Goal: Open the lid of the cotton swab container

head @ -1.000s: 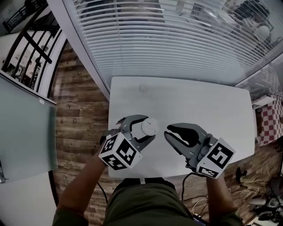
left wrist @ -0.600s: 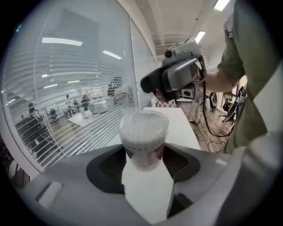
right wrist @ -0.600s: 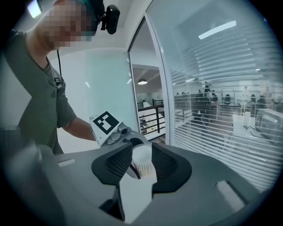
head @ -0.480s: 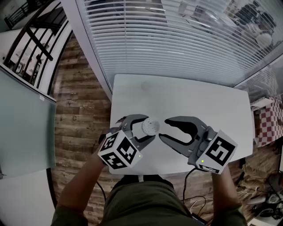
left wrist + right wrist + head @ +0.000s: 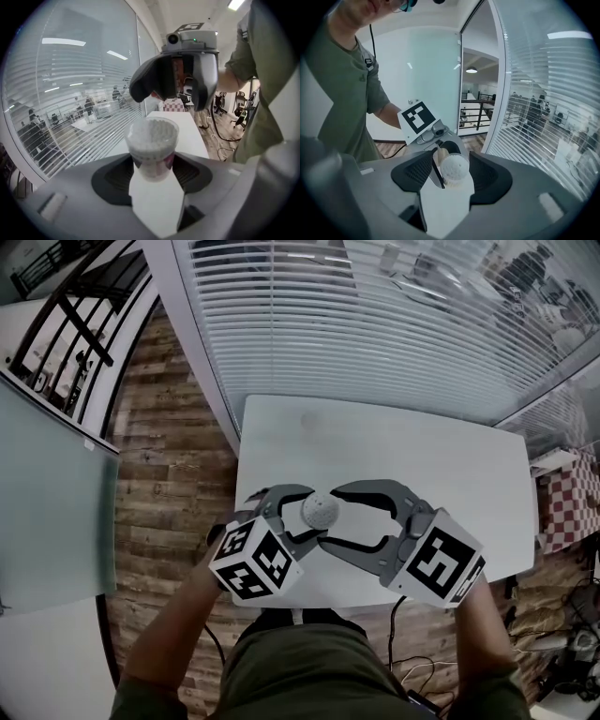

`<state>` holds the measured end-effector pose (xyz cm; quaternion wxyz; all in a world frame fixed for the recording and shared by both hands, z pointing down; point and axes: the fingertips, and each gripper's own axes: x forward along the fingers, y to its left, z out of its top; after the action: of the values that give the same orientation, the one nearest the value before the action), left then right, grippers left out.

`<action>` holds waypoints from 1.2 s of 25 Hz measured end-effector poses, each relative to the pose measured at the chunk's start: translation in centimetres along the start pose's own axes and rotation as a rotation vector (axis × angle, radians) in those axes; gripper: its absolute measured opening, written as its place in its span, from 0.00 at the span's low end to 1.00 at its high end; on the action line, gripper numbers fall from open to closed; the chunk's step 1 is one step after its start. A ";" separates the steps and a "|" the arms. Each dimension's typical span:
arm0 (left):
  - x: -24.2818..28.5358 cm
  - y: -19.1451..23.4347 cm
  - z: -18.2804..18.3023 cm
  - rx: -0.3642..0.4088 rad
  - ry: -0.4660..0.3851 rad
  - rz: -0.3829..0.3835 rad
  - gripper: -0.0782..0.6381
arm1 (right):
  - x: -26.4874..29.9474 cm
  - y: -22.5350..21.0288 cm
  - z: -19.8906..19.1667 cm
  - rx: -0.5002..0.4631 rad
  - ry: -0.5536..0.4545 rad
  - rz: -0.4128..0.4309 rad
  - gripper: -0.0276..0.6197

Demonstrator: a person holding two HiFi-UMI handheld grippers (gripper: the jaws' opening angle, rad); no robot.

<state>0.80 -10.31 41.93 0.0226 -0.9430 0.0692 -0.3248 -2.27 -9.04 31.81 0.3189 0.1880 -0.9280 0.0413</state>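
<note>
Left gripper (image 5: 152, 171) clamps cotton swab container (image 5: 152, 140) | right gripper (image 5: 451, 173) jaws just opening around it

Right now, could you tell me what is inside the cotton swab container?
White swab tips fill the cotton swab container to its top. Their stems are hidden behind its label and the left claw.

Table (image 5: 422, 456) stands with blinds (image 5: 375, 324) behind its rear edge; floor (image 5: 173, 474) lies to its left. Container (image 5: 319, 510) stands upright on the table, near the front edge, left of centre. Left gripper (image 5: 309, 514) reaches in from front left, jaws pressed on the container's sides. Right gripper (image 5: 330, 517) reaches in from the right; its jaws, just opening, stand one before and one behind the container, clear of it.
</note>
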 end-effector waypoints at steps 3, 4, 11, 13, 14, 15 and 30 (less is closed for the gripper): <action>-0.2 0.0 0.1 0.004 0.000 0.001 0.48 | 0.7 0.0 -0.1 -0.012 0.029 0.010 0.43; -0.2 0.0 0.1 0.007 0.000 0.002 0.48 | 1.0 -0.1 -0.2 -0.011 0.030 0.011 0.43; -0.2 -0.4 0.0 0.029 0.005 0.002 0.48 | 2.7 -0.3 -1.3 0.018 0.060 0.038 0.47; -0.2 -0.4 -0.1 0.031 0.005 -0.001 0.48 | 3.1 -0.3 -1.5 0.021 0.079 0.043 0.47; -0.3 -0.5 -0.2 0.032 0.006 -0.002 0.48 | 3.3 -0.2 -1.5 0.023 0.087 0.046 0.47; -0.3 -0.5 -0.2 0.034 0.007 -0.004 0.48 | 3.5 -0.2 -1.6 0.025 0.094 0.050 0.47; -0.2 -0.4 -0.5 0.039 0.015 -0.006 0.48 | 5.5 -0.4 -2.5 0.043 0.153 0.056 0.47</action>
<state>0.37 -9.92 42.24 0.0393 -0.9400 0.0605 -0.3334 -4.61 -10.72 37.09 0.3833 0.1653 -0.9048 0.0843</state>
